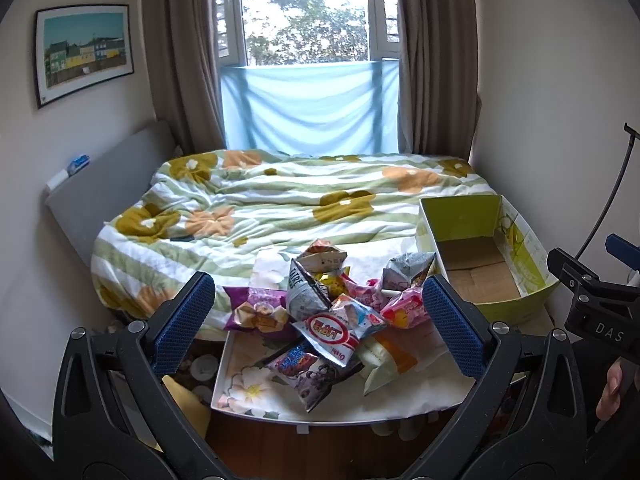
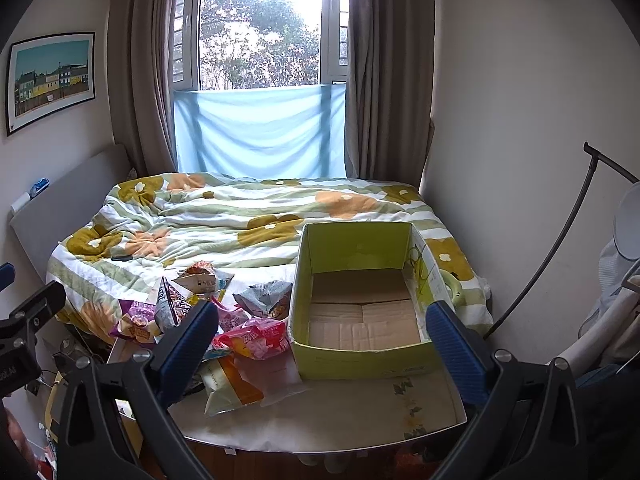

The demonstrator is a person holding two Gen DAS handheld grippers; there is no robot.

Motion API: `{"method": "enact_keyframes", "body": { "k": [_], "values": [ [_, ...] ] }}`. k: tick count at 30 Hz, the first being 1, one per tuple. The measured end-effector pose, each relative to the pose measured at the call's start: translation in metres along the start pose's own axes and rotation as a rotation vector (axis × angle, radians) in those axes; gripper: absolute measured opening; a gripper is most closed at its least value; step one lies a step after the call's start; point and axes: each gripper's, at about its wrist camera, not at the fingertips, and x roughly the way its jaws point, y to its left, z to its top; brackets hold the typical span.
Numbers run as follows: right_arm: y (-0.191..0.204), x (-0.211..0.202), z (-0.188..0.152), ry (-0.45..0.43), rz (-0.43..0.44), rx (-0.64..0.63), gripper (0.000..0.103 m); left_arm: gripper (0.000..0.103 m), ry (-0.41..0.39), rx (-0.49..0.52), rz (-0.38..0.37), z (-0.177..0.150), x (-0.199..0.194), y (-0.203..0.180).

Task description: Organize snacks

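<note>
A pile of snack bags [image 1: 332, 312] lies at the foot of the bed, on the near edge of a white table [image 1: 400, 400]. It includes a purple bag [image 1: 256, 312], a pink bag [image 1: 404, 310] and a red-and-white bag [image 1: 328, 334]. An empty green cardboard box [image 1: 480, 248] stands to the right of the pile. My left gripper [image 1: 320, 320] is open and empty, held above and in front of the pile. My right gripper [image 2: 324, 344] is open and empty, in front of the box [image 2: 360, 300], with the pile [image 2: 224, 312] at its left finger.
A bed with a flowered duvet [image 1: 280, 200] fills the room behind the table. A grey headboard [image 1: 104, 192] leans at the left wall. A window with curtains [image 1: 308, 40] is at the back. A black lamp arm [image 2: 560, 240] and a white chair [image 2: 612, 320] stand at the right.
</note>
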Motion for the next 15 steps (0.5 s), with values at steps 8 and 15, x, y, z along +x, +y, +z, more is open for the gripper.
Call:
{"method": "enact_keyframes", "body": {
  "k": [8, 15],
  "values": [
    [0.0003, -0.0014, -0.001, 0.002, 0.004, -0.002, 0.103, 0.103, 0.006, 0.002, -0.003, 0.0, -0.0003, -0.002],
    [0.0, -0.0013, -0.0005, 0.002, 0.004, -0.002, 0.103, 0.103, 0.008, 0.001, -0.009, 0.0038, -0.0013, -0.0003]
  ]
}}
